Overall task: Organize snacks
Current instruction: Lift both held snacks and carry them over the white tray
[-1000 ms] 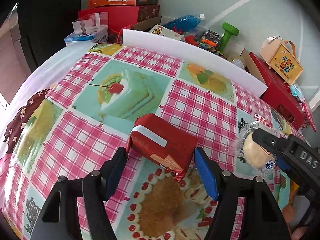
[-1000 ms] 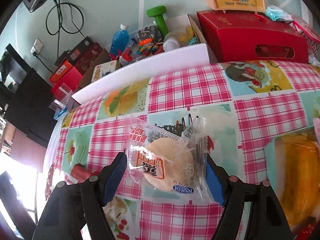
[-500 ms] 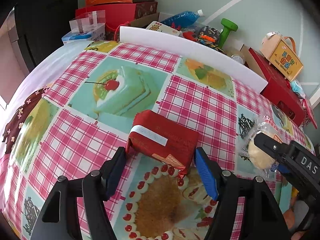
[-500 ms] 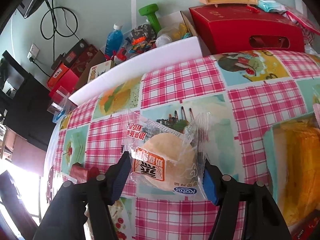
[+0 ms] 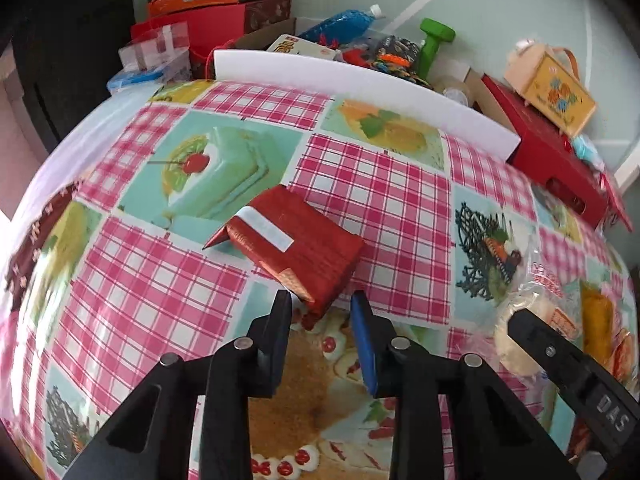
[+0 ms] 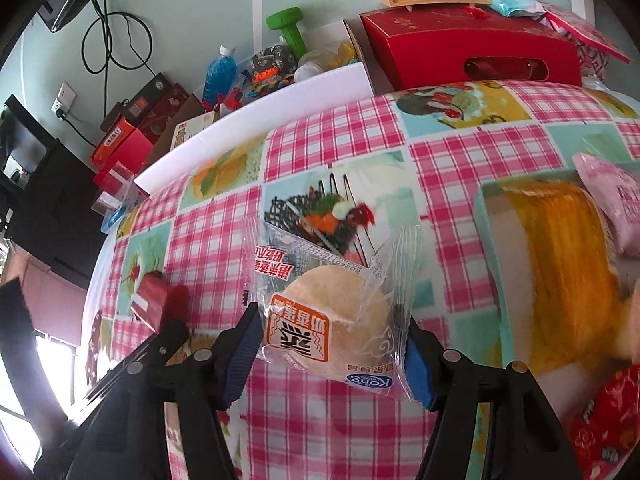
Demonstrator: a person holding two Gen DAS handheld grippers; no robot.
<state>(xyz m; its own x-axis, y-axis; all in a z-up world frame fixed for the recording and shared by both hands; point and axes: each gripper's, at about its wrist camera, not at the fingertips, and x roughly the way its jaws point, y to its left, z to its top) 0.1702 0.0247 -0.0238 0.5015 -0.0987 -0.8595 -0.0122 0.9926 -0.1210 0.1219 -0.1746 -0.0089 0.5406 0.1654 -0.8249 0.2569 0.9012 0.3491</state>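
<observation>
A red snack box (image 5: 298,242) with a white strip lies tilted on the checked tablecloth (image 5: 376,196). My left gripper (image 5: 320,308) is shut on its near corner and lifts that end. It also shows in the right wrist view (image 6: 158,300). A round bun in a clear wrapper (image 6: 332,316) sits between the fingers of my right gripper (image 6: 328,350), which is shut on it. The bun also shows in the left wrist view (image 5: 520,320) under the right gripper's arm.
A yellow cake-print tray (image 6: 552,280), a pink packet (image 6: 616,208) and a red packet (image 6: 604,416) lie at the right. A white board (image 5: 360,84), red boxes (image 6: 472,56), a green dumbbell (image 5: 434,44) and a blue bottle (image 6: 218,72) line the far edge.
My left gripper has closed on the red box's near corner and tipped it up. My right gripper has closed on the wrapped bun.
</observation>
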